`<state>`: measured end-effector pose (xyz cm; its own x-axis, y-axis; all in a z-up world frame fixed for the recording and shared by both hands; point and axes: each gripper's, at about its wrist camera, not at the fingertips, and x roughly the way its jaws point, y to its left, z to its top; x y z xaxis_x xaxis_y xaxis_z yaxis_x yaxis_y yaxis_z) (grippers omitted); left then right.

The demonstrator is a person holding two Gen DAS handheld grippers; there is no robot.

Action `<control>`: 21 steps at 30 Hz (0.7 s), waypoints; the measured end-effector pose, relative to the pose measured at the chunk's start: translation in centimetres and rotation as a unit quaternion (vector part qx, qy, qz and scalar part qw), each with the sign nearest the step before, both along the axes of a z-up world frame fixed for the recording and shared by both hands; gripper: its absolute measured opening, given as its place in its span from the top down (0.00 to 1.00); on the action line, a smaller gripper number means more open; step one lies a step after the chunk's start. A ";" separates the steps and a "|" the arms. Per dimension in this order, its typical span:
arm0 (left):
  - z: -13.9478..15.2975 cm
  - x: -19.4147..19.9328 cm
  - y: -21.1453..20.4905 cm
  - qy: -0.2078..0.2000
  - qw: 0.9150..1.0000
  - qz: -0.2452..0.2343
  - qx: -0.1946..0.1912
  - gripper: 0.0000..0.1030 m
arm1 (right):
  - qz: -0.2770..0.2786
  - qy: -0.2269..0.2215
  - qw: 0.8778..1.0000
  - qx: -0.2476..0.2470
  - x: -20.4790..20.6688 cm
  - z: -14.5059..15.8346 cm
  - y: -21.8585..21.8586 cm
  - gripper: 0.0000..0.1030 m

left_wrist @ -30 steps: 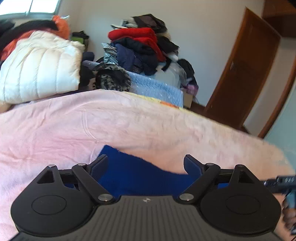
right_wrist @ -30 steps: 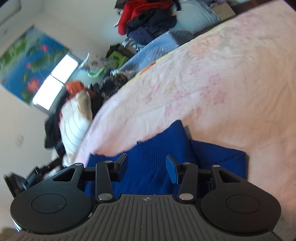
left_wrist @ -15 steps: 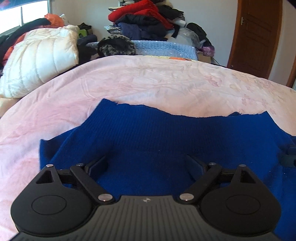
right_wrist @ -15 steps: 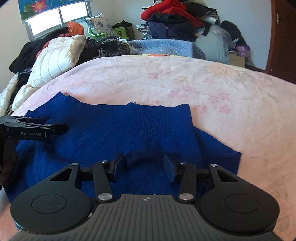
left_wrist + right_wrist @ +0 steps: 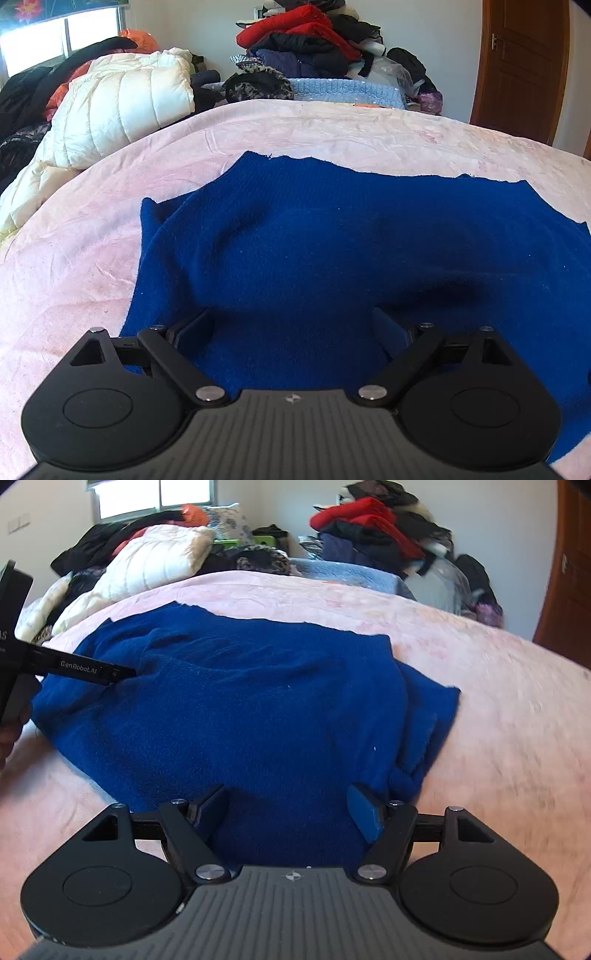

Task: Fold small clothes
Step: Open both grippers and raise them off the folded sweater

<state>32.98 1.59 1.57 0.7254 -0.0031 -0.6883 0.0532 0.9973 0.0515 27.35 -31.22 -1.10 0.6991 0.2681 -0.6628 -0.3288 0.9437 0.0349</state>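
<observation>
A blue knit sweater point(image 5: 332, 236) lies spread on the pink bedspread point(image 5: 74, 258); it also shows in the right wrist view point(image 5: 240, 709). My left gripper point(image 5: 293, 325) is open, low over the sweater's near edge, with cloth between its fingers. My right gripper point(image 5: 288, 805) is open over the near hem, its fingers apart with cloth between them. The left gripper's finger point(image 5: 92, 670) shows in the right wrist view, resting on the sweater's left part. A folded sleeve point(image 5: 424, 716) lies at the sweater's right side.
A white puffer jacket point(image 5: 122, 107) lies at the bed's far left. A heap of red and dark clothes point(image 5: 306, 40) and a light blue blanket point(image 5: 347, 90) stand behind the bed. A brown door point(image 5: 521, 66) is at the right.
Both grippers have pulled back and lowered toward the sweater's near edge. The sweater now lies spread wider on the bed. The right gripper's fingers have opened wider.
</observation>
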 end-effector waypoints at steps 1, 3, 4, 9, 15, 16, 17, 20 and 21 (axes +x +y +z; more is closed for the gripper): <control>-0.1 0.0 0.0 -0.002 1.000 0.000 0.001 0.06 | -0.001 0.001 1.000 -0.002 -0.1 0.0 0.0 0.30; -0.2 -0.2 0.0 -0.007 1.000 -0.001 0.001 0.06 | 0.000 0.004 1.000 -0.007 -0.2 0.1 0.3 0.28; -0.3 -0.2 0.0 -0.008 1.000 -0.001 0.001 0.06 | 0.000 0.010 1.000 -0.007 0.0 0.3 0.3 0.27; -0.2 -0.2 -0.1 -0.007 1.000 0.000 0.000 0.06 | -0.039 0.023 0.999 0.027 -0.7 2.1 -0.1 0.25; -0.3 -0.3 0.0 -0.011 1.000 -0.003 0.000 0.06 | -0.036 0.025 0.999 0.016 -1.0 1.9 0.4 0.22; -0.3 -0.4 0.0 -0.013 1.000 -0.003 -0.001 0.06 | -0.034 0.044 0.998 0.005 -0.6 1.0 0.5 0.20; -0.1 -0.6 0.2 -0.016 1.000 0.000 -0.006 0.06 | -0.020 0.022 1.000 -0.007 -1.1 0.5 0.8 0.14; 0.8 -2.7 1.9 -0.036 0.998 0.023 -0.044 0.06 | -0.006 0.032 0.999 -0.011 -1.2 0.4 0.8 0.12; 1.2 -3.7 2.8 -0.043 0.997 0.030 -0.059 0.06 | -0.006 0.043 0.999 -0.011 -1.0 0.7 0.8 0.12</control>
